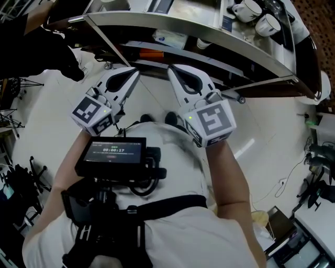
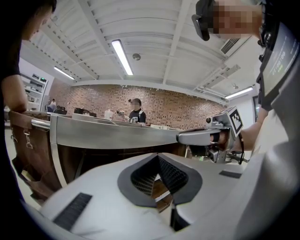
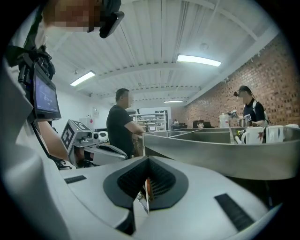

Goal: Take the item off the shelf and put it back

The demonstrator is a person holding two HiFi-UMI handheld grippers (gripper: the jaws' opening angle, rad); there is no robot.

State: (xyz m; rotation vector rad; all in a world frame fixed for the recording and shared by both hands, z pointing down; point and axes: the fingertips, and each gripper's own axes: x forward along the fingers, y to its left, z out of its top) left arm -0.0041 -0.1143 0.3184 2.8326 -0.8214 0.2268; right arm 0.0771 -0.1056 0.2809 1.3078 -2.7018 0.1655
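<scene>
Both grippers hover side by side just below the curved metal shelf (image 1: 209, 31), tips pointing at it. My left gripper (image 1: 134, 71) is shut, its dark pads together with nothing between them (image 2: 158, 158). My right gripper (image 1: 172, 68) is also shut and empty (image 3: 148, 160). Each one shows in the other's view: the right gripper (image 2: 202, 137), the left gripper (image 3: 108, 151). On the shelf lie a white and blue packet (image 1: 170, 37) and two white mugs (image 1: 259, 15). Neither gripper touches any of them. Which item the task means I cannot tell.
A monitor (image 1: 111, 153) rides on the chest rig below the grippers. A brown bag (image 2: 28, 154) hangs at the shelf's left end. A person in black (image 3: 123, 126) stands beside the shelf, another (image 3: 248, 110) behind it. Cables and gear (image 1: 314, 178) lie on the floor at right.
</scene>
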